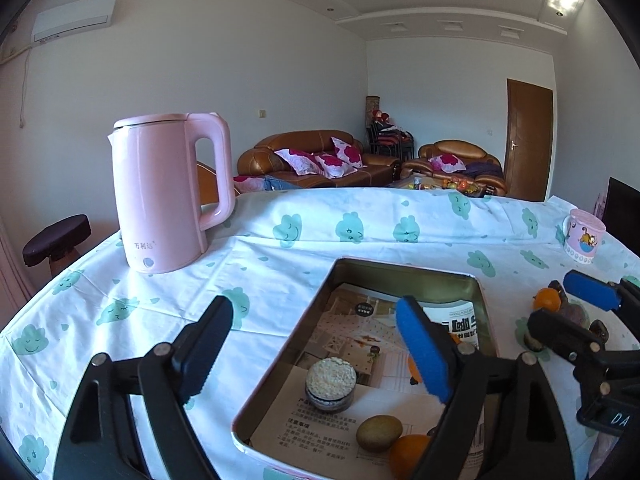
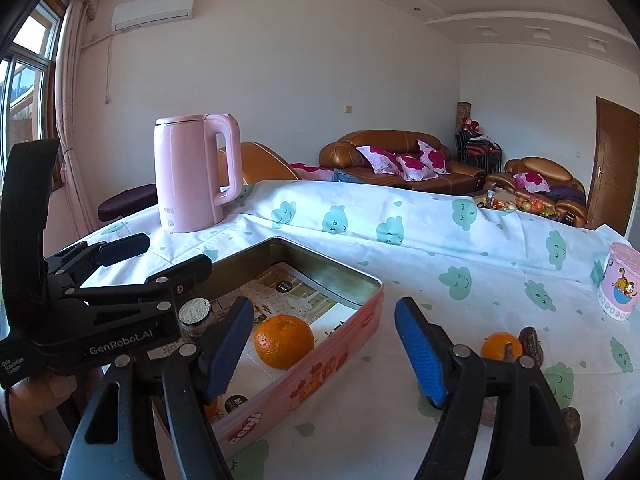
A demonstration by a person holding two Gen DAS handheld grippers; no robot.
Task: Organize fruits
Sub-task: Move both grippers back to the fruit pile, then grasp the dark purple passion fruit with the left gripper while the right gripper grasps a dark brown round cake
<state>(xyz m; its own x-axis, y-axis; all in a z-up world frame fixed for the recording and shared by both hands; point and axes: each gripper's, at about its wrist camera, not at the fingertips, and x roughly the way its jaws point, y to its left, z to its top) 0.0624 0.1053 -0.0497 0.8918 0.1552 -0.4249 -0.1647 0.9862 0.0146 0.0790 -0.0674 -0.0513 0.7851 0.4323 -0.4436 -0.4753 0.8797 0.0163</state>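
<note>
A pink metal tin (image 1: 404,274) (image 2: 320,372) lined with printed paper lies on the table. In it are a kiwi (image 1: 379,432), an orange (image 1: 408,456), a second orange (image 2: 284,341) and a small jar (image 1: 331,382). My left gripper (image 1: 320,354) is open and empty over the tin's left edge; it also shows in the right wrist view (image 2: 160,256). My right gripper (image 2: 324,354) is open and empty above the tin's right wall; it also shows in the left wrist view (image 1: 568,304). Another orange (image 2: 501,346) (image 1: 546,300) lies on the cloth right of the tin, among dark fruits (image 2: 531,344).
A pink kettle (image 1: 168,190) (image 2: 196,172) stands at the table's back left. A pink mug (image 1: 583,236) (image 2: 618,280) stands at the right edge. The table has a white cloth with green clouds (image 1: 280,248). A dark stool (image 1: 56,240) is beyond the left edge.
</note>
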